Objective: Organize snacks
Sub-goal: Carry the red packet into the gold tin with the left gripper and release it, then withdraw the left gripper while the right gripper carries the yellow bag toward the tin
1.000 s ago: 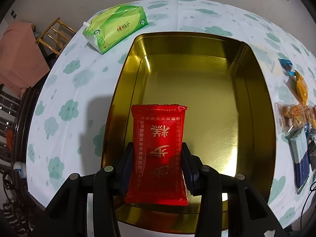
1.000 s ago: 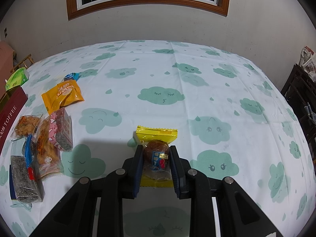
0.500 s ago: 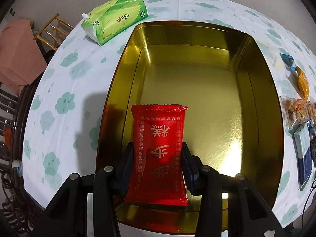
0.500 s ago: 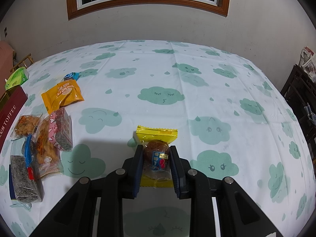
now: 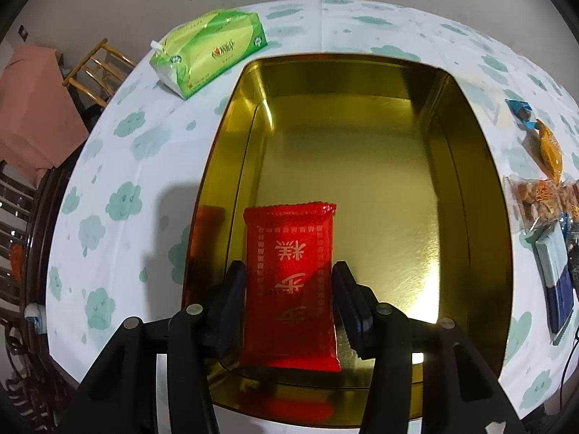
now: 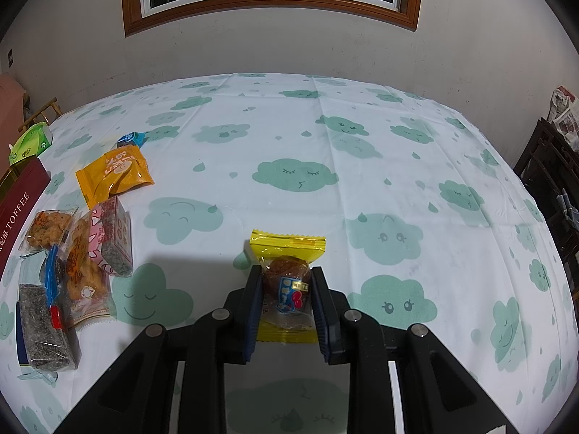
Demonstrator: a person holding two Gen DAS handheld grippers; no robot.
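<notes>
Left tool [image 5: 289, 289] clamps red packet [image 5: 289, 282] over gold tin [image 5: 470, 188]; right tool [image 6: 286, 289] clamps yellow snack [image 6: 287, 282] above tablecloth [image 6: 362, 166].

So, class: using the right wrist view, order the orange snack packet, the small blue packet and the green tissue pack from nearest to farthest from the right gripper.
1. Orange snack packet, ahead and left of the right gripper.
2. Small blue packet, just beyond the orange one.
3. Green tissue pack, at the far left edge.
</notes>
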